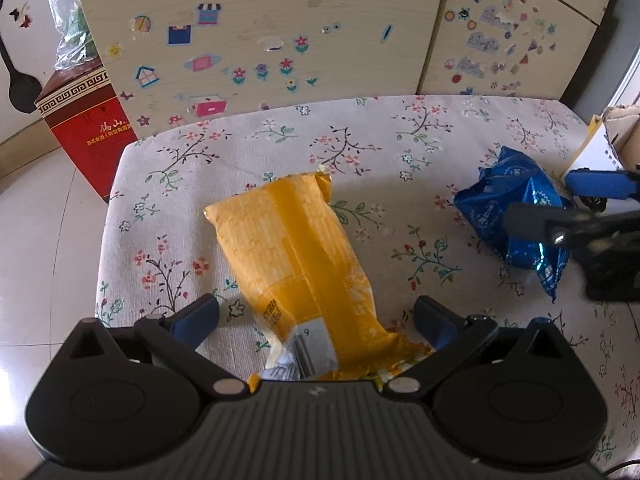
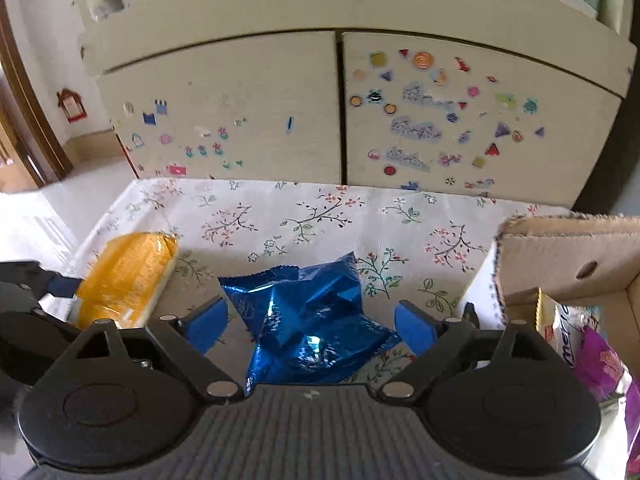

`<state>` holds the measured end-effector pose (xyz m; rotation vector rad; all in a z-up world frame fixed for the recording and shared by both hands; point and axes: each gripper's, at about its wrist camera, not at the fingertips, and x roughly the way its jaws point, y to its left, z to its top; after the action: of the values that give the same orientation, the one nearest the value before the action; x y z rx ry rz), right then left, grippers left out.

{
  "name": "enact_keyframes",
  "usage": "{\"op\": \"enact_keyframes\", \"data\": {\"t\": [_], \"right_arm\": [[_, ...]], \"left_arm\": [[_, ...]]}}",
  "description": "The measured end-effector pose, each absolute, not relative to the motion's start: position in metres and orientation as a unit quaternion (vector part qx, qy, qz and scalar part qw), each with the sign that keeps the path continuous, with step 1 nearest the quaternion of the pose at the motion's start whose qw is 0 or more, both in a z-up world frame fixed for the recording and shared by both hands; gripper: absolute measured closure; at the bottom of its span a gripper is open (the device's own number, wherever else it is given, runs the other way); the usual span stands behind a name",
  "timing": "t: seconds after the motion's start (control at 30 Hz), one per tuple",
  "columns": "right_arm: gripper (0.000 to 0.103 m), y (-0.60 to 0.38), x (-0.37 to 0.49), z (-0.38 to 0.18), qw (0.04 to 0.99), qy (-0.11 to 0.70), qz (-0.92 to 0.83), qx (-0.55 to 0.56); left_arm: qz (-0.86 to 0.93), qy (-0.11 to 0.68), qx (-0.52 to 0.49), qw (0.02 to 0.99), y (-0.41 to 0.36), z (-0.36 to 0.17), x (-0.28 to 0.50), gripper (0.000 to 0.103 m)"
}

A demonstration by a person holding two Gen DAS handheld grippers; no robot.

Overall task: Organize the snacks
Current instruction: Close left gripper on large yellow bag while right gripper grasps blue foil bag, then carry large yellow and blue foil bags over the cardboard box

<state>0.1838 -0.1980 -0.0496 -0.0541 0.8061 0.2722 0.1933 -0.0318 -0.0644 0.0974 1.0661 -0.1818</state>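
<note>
A long yellow snack packet [image 1: 300, 264] lies on the floral tablecloth [image 1: 168, 240]. My left gripper [image 1: 316, 318] is open, its blue fingertips either side of the packet's near end. A crinkled blue foil snack bag [image 2: 308, 320] lies further right; it also shows in the left wrist view [image 1: 516, 216]. My right gripper [image 2: 310, 326] is open, with one finger on each side of the blue bag. The right gripper also shows in the left wrist view [image 1: 560, 206]. The yellow packet shows at the left in the right wrist view [image 2: 124, 276].
A cardboard box [image 2: 568, 264] with snack packets inside stands at the table's right edge. A sticker-covered cabinet [image 1: 280, 40] stands behind the table. A red carton [image 1: 84, 120] stands on the floor at the left.
</note>
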Motion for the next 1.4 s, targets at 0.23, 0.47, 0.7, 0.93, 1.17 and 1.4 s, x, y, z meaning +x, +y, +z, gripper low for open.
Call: {"op": "enact_keyframes", "data": {"t": [0.23, 0.47, 0.7, 0.93, 1.17, 1.4], "right_arm": [[0.008, -0.197, 0.195, -0.067, 0.901, 0.419, 0.109, 0.004], [0.019, -0.200, 0.196, -0.068, 0.899, 0.425, 0.099, 0.021], [0.028, -0.201, 0.188, -0.063, 0.899, 0.429, 0.088, 0.028], [0.038, -0.204, 0.174, -0.055, 0.896, 0.434, 0.084, 0.040], [0.041, -0.211, 0.152, -0.042, 0.897, 0.432, 0.078, 0.053], [0.041, -0.211, 0.113, -0.005, 0.912, 0.397, 0.090, 0.049]], "left_arm": [[-0.084, 0.507, 0.038, 0.857, -0.030, -0.064, 0.195, 0.001], [-0.078, 0.495, 0.039, 0.865, -0.031, -0.064, 0.198, 0.011], [-0.068, 0.477, 0.022, 0.876, -0.022, -0.059, 0.198, 0.051], [-0.079, 0.466, 0.015, 0.881, -0.026, -0.049, 0.189, 0.054], [-0.089, 0.454, 0.006, 0.887, -0.026, -0.031, 0.175, 0.054], [-0.112, 0.429, 0.003, 0.896, -0.034, -0.009, 0.153, 0.054]]}}
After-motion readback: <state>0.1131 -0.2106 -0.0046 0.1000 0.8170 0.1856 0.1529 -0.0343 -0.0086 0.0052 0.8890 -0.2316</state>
